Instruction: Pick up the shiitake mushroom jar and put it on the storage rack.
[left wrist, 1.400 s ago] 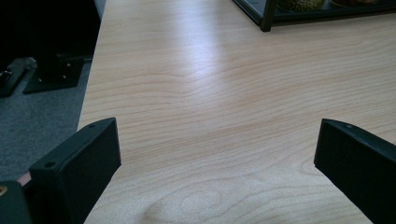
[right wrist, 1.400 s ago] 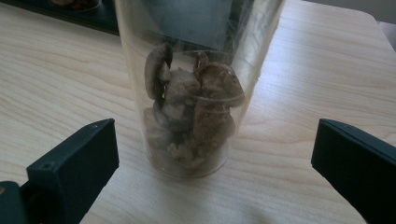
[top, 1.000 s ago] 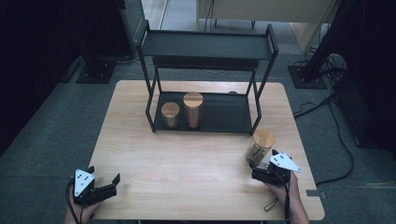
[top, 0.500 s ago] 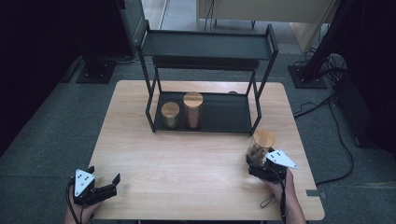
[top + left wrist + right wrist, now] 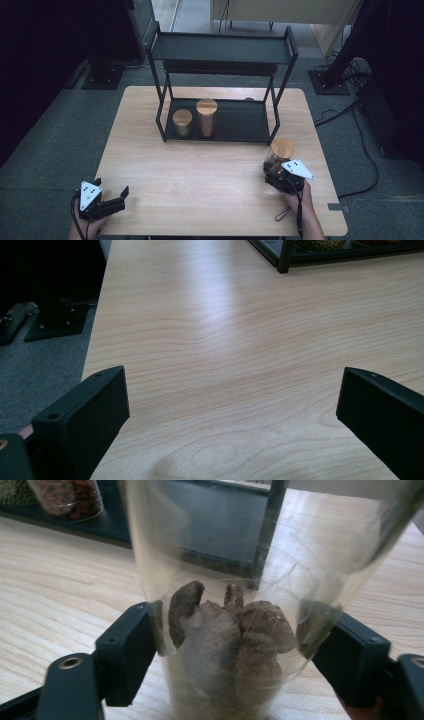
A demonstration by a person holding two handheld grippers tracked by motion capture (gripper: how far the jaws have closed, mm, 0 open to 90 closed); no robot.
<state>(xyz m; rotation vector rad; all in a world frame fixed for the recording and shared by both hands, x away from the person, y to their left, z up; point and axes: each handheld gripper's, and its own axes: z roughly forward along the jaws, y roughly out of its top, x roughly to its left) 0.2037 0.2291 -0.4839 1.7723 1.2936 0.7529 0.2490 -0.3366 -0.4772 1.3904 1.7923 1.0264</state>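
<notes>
A clear glass jar [image 5: 281,150] with a wooden lid stands upright on the right side of the wooden table [image 5: 210,180]. In the right gripper view the jar [image 5: 225,630] holds brown dried pieces. My right gripper [image 5: 272,167] has just been closing, and its black pads now press on the jar's lower sides [image 5: 235,650]. My left gripper [image 5: 111,186] rests at the table's front left corner. Its jaws stand wide open over bare wood [image 5: 232,395].
A black two-tier rack [image 5: 220,47] stands at the back of the table. Two wooden-lidded jars, a short one [image 5: 182,122] and a taller one [image 5: 206,117], sit on its lower shelf. One rack leg [image 5: 265,535] stands just behind the held jar.
The right gripper has edged forward and left to the jar, and its jaws have closed onto the glass. The left gripper has stayed put.
</notes>
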